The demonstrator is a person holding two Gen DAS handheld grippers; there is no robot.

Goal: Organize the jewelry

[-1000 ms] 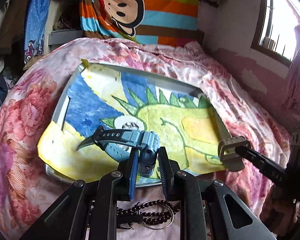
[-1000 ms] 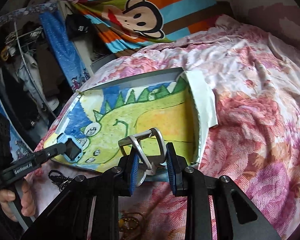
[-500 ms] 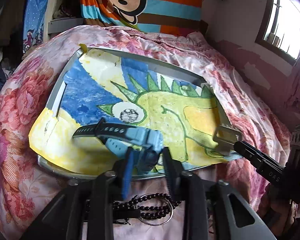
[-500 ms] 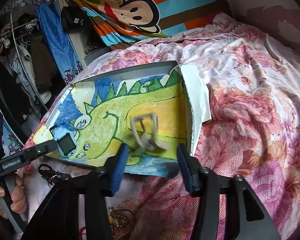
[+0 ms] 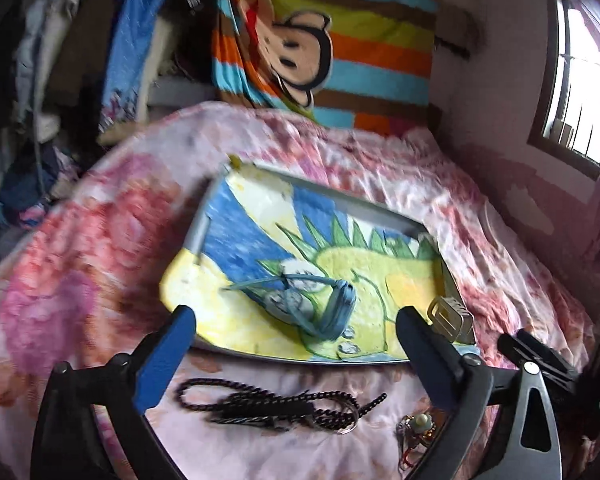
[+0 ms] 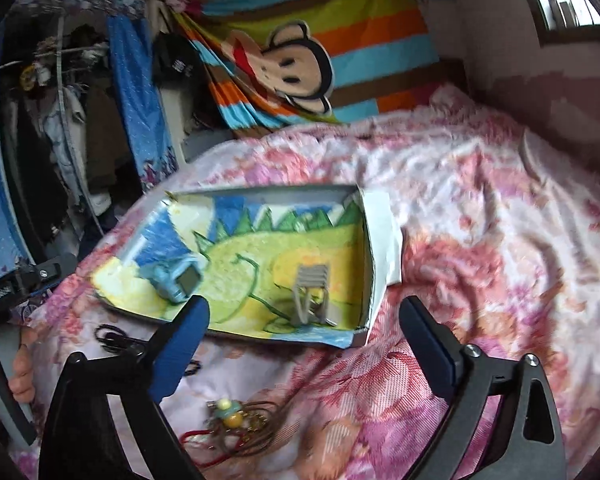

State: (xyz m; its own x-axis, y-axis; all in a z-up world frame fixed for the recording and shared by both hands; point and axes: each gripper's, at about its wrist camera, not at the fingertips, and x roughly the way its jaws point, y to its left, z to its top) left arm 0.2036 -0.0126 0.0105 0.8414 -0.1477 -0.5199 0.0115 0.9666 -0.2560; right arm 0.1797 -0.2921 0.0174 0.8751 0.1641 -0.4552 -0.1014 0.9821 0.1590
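A: Change since a second ago: both pieces released. The left gripper [image 5: 296, 330] was pinching the blue watch [image 5: 300, 304]; its jaws are now opening, spread wide, nothing between them. The watch lies in the tray [image 5: 332, 204], on the dinosaur drawing.

B: Same on the right. The right gripper [image 6: 304, 320] was holding the grey bracelet [image 6: 311, 296]; its jaws are opening too, and empty. The bracelet sits in the tray toward 3 o'clock, the watch [image 6: 178, 280] toward 9 o'clock, well apart.

A: So two items are sorted, I judge. Left on the bed, outside the tray at 6 o'clock: the black bead strand [image 5: 268, 406] and a small charm piece [image 5: 416, 428].

B: The charm piece [image 6: 232, 412] lies nearest my gripper. Likely next.
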